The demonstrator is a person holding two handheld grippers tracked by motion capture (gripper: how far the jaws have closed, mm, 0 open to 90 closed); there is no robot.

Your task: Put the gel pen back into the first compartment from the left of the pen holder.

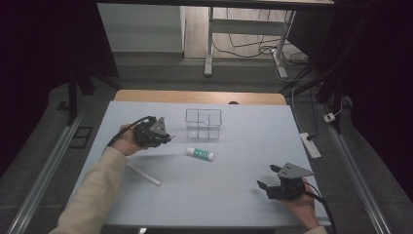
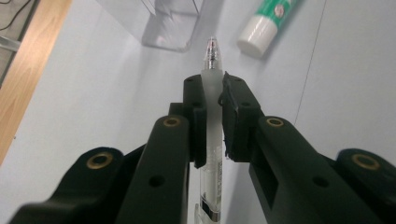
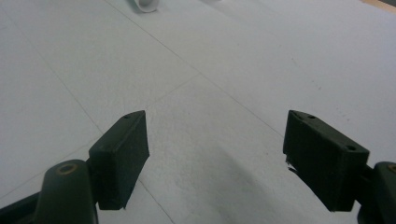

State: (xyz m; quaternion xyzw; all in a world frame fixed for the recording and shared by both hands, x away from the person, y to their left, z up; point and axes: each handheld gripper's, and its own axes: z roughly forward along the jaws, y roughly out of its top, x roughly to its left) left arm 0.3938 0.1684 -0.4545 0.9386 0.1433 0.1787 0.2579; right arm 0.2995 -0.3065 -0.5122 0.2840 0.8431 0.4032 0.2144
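Left gripper [image 2: 212,109] clamps a clear pen [image 2: 213,121], tip pointing ahead; right gripper [image 3: 217,158] rests with jaws apart.

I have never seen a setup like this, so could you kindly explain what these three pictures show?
A person sits at a white table and holds a hand-worked two-jaw gripper in each hand. The high view looks down from above; the other two come from cameras riding on each gripper. The left gripper is shut on a clear pen, tip pointing forward. The right gripper rests open with nothing between its jaws. On the table lie a clear divided organizer, a green-and-white glue stick and a white stick.
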